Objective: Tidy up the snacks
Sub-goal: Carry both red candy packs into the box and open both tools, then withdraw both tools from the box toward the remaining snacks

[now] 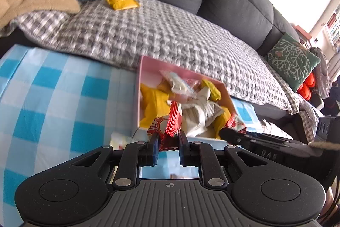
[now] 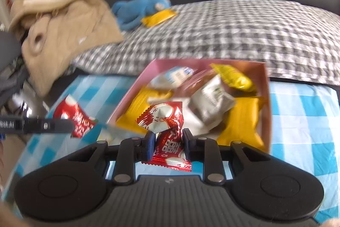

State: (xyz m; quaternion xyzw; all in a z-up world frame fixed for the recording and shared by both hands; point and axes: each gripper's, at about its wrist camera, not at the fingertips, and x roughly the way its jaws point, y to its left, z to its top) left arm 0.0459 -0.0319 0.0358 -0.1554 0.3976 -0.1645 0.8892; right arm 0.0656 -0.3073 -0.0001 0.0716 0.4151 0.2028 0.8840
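Red snack packet between right jaws, pinched

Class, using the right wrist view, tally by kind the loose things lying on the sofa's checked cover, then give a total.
Blue plush toy: 1
Yellow snack packet: 1
Beige blanket: 1
Total: 3

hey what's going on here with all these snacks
A person is sorting snacks into a pink box on a blue checked cloth. The left gripper is shut on a red snack packet; the right gripper holds another red packet. One yellow packet lies on the sofa.
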